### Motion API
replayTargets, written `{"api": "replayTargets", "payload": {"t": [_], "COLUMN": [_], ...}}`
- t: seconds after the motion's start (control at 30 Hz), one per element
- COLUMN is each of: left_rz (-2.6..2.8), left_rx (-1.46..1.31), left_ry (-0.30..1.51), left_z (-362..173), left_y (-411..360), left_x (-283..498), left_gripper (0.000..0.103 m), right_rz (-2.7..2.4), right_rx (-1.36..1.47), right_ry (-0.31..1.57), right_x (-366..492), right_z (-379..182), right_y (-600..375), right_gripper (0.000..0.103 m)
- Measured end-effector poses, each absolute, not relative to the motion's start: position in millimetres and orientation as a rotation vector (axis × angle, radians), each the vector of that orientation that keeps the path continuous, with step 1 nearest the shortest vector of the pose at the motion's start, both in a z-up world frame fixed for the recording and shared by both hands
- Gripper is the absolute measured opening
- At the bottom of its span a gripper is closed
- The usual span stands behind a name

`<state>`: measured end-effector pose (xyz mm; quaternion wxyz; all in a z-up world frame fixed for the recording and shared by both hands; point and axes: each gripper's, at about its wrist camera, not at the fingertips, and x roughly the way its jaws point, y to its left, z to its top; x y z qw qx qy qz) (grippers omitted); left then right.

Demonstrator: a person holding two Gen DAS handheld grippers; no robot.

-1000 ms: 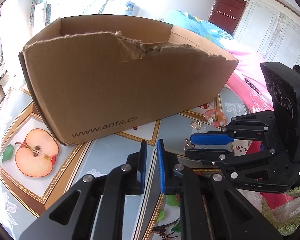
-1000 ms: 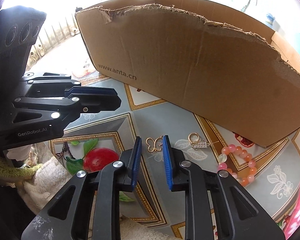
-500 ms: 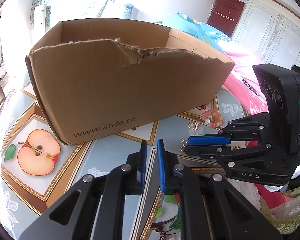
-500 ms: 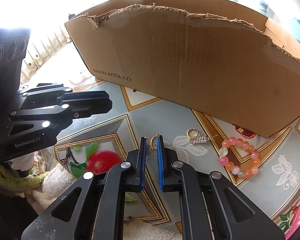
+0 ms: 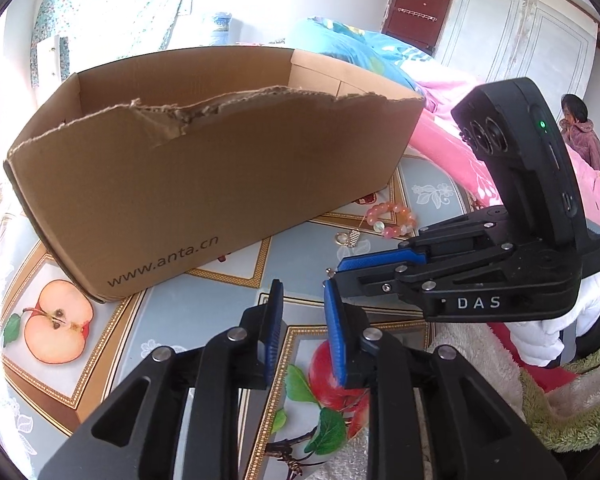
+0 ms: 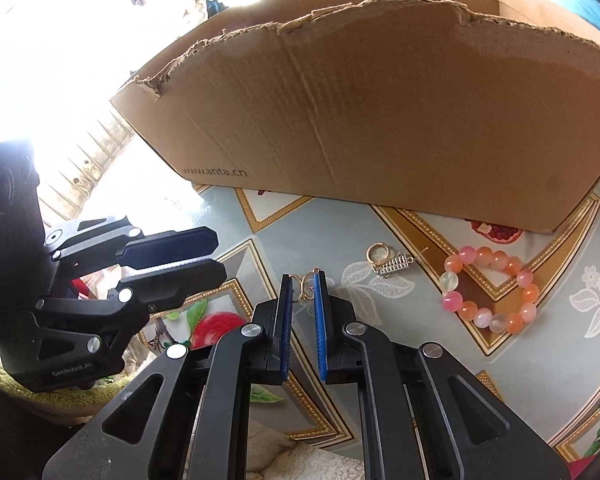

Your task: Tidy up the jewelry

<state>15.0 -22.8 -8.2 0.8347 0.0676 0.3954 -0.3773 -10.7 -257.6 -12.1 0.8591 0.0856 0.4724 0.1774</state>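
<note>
Three pieces remain out of the cardboard box [image 6: 380,112]. My right gripper [image 6: 303,286] pinches the gold butterfly charm [image 6: 305,286] just above the table; my left gripper [image 5: 300,300] has just been opening, with nothing between its fingers. Next I'd lift the charm over the torn rim and let go inside.

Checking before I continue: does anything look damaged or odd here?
Yes: the cardboard box has a ragged, torn near rim, dipping lower at one end. Nothing has spilled; the bead bracelet lies whole on the table.
</note>
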Motion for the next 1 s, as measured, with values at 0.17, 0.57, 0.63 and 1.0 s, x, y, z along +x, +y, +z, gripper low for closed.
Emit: {"api": "replayTargets", "payload": {"t": [0.17, 0.57, 0.63, 1.0], "left_rz": [-0.814, -0.802, -0.800, -0.675], "left_rx": [0.174, 0.271, 0.292, 0.332], "left_ry": [0.846, 0.852, 0.850, 0.938], "left_z": [-9.9, -12.0, -12.1, -20.8], "left_y": [-31.3, -49.4, -56.2, -80.9], "left_x": [9.8, 9.4, 10.9, 14.3], "left_gripper": [0.022, 0.028, 0.030, 0.030], "right_rz": [0.397, 0.421, 0.408, 0.374], "right_rx": [0.293, 0.436, 0.438, 0.444], "right_ry": [0.998, 0.905, 0.893, 0.841], "right_x": [-7.5, -26.3, -31.1, -56.1], "right_z": [-16.7, -4.4, -2.6, -7.0], "right_y": [-279.2, -324.7, -330.1, -325.7], "right_gripper": [0.000, 0.002, 0.002, 0.002]}}
